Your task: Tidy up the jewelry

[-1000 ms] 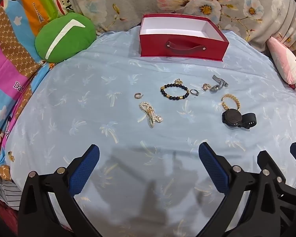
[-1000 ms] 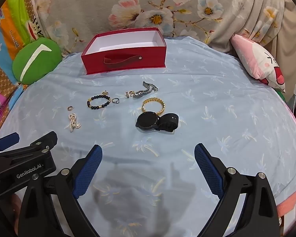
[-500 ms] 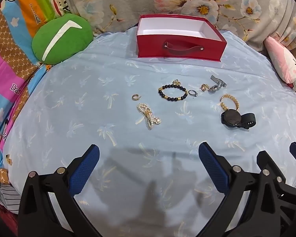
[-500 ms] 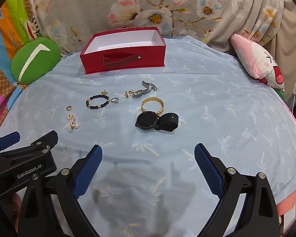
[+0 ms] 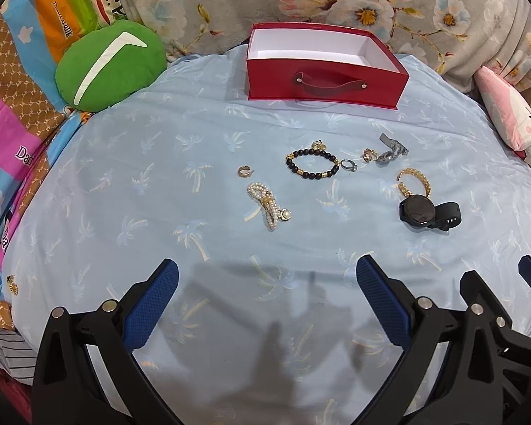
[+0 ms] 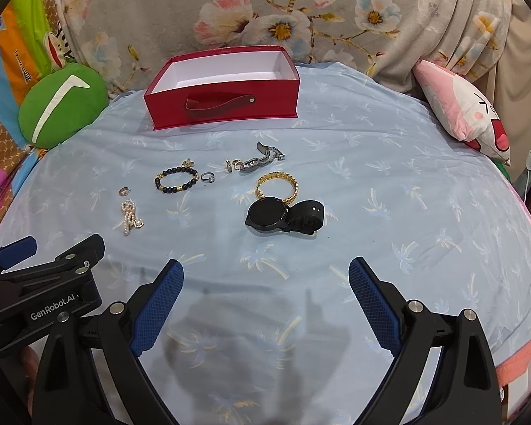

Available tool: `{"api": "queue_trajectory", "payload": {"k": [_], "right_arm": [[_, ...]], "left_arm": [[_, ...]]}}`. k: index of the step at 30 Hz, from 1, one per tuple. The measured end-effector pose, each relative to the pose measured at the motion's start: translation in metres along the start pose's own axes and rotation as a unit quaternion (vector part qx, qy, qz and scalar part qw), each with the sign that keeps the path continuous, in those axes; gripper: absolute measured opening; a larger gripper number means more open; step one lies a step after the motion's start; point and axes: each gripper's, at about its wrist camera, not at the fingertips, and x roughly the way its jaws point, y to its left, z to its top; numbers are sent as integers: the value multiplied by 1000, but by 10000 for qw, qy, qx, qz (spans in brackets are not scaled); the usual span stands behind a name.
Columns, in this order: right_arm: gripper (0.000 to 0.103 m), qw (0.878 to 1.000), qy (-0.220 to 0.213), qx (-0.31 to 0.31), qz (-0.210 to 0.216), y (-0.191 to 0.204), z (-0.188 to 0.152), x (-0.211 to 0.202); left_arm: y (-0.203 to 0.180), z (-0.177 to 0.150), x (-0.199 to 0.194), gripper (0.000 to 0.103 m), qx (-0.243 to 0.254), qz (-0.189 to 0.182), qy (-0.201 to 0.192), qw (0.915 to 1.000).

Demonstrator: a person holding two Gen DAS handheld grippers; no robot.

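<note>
Step in hand: approach, nothing picked yet. Left gripper and right gripper both hover low over the pale blue palm-print bedsheet, jaws spread wide, nothing between them.

Open red cardboard box with white lining and a strap handle sits at 12 o'clock in both views; what shows of its inside is bare.

Jewelry lies loose between the grippers and the box:
- pearl strand with gold clasp, nearest the left gripper
- small gold hoop ring, at 11 o'clock from the pearls
- black-and-gold bead bracelet
- black round-faced smartwatch, nearest the right gripper, touching a gold chain bangle

Judgement: next move is to lower one gripper onto its nearest piece. The pieces lie flat on soft cloth, so the fingertips must press in close to the sheet.
</note>
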Motion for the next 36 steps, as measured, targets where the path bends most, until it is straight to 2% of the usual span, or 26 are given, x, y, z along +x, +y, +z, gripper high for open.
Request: {"api": "queue_trajectory", "payload": {"k": [36], "right_arm": [[93, 10000, 30, -23, -33, 7, 0, 1]], "left_arm": [[12, -4, 5, 98, -56, -26, 36, 10000]]}}
